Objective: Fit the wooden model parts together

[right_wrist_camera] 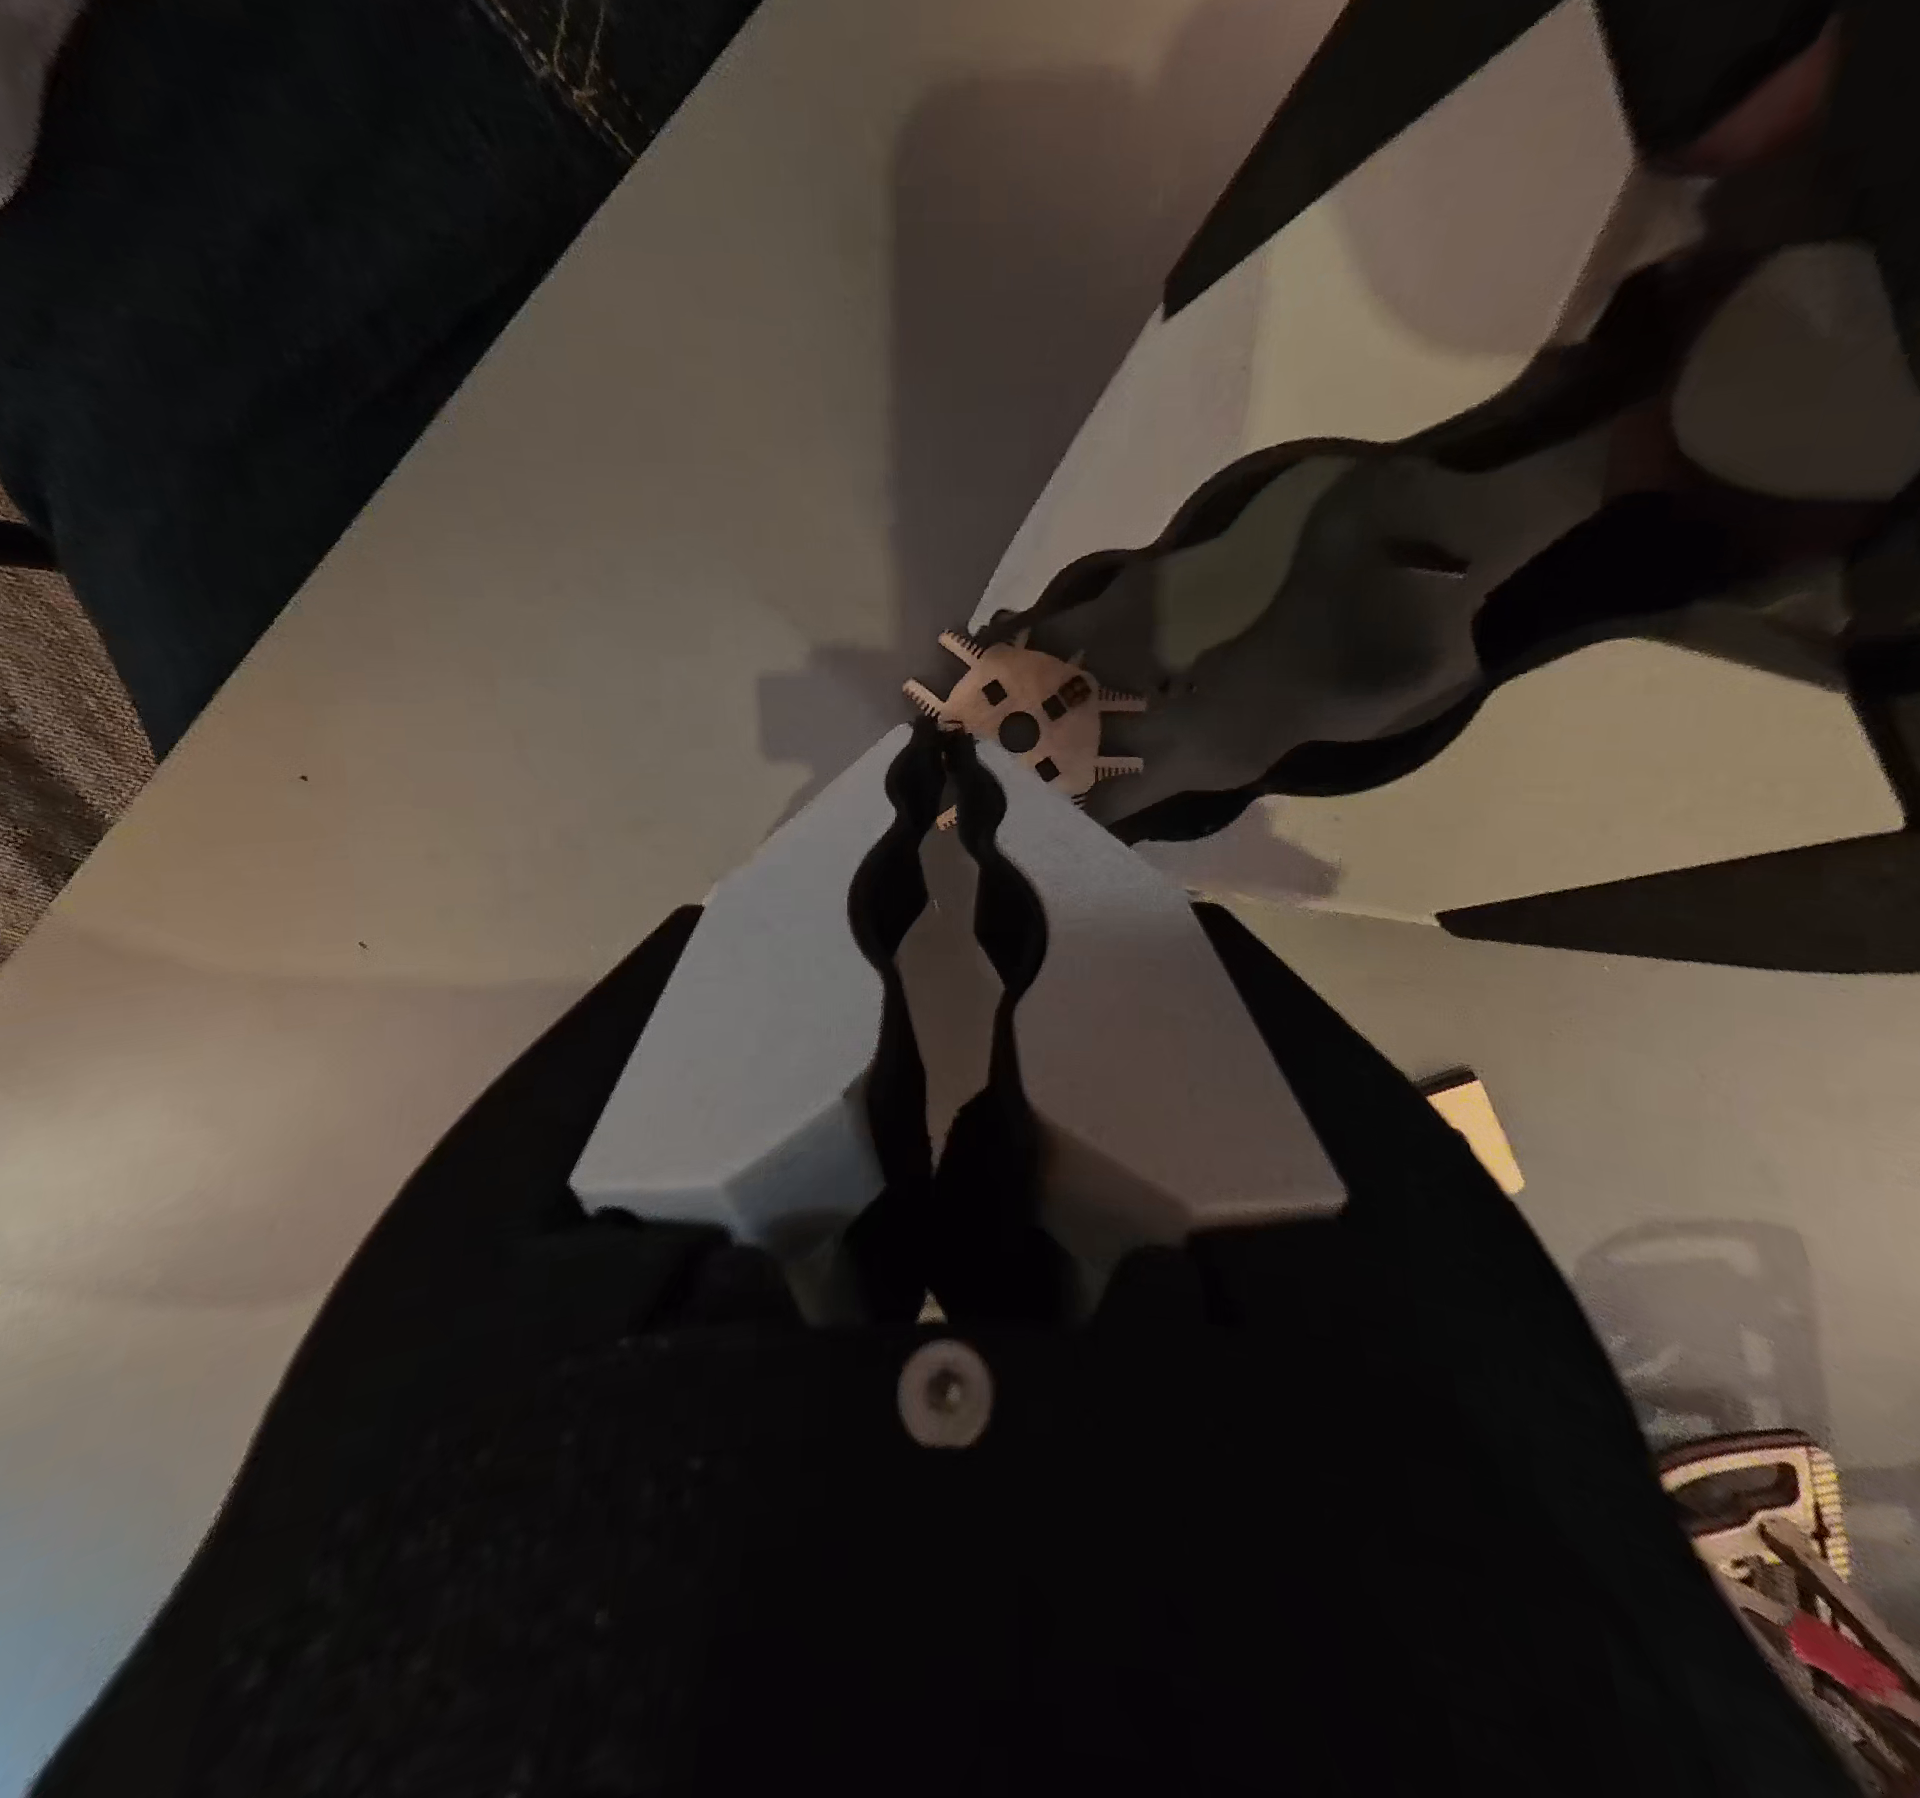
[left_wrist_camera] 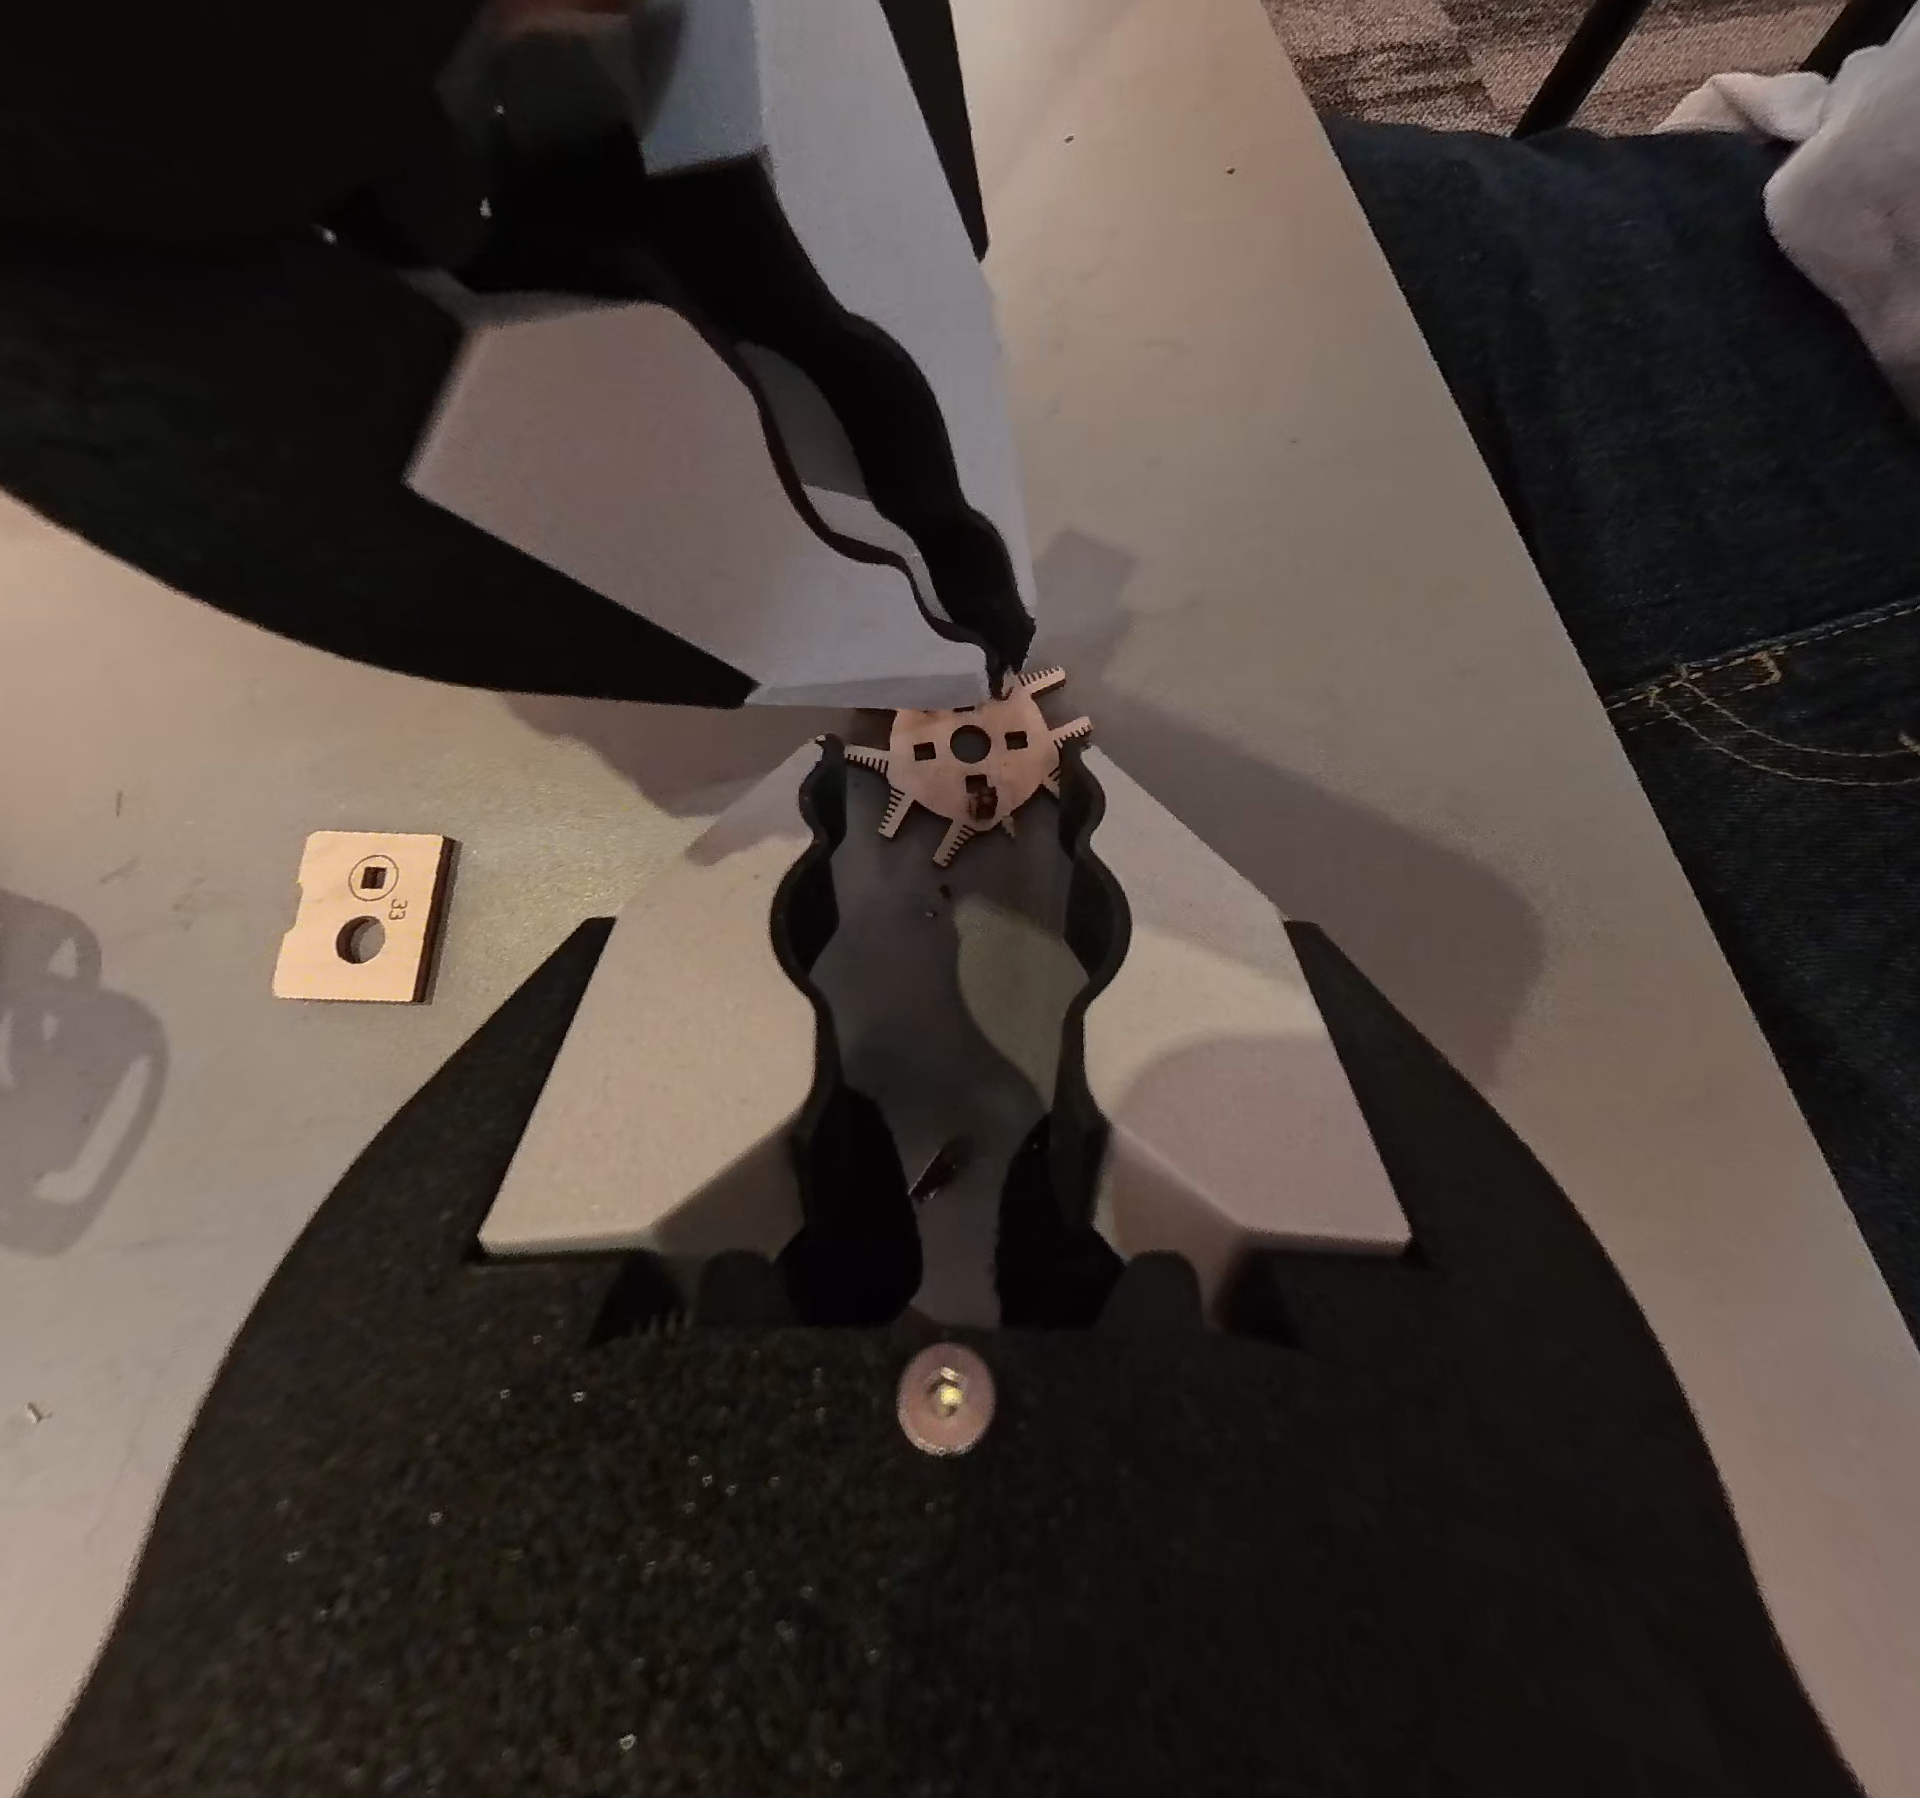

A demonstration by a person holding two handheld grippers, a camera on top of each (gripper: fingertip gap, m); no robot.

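Dim warm light, soft overlapping shadows, wide-angle bending at edges.

One toothed wooden disc [left_wrist_camera: 975,769]; one rectangular wooden plate [left_wrist_camera: 364,917]; two grippers, two fingers each

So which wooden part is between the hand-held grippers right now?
The round toothed wooden hub, held off the table; the flat rectangular plate lies alone on the table.
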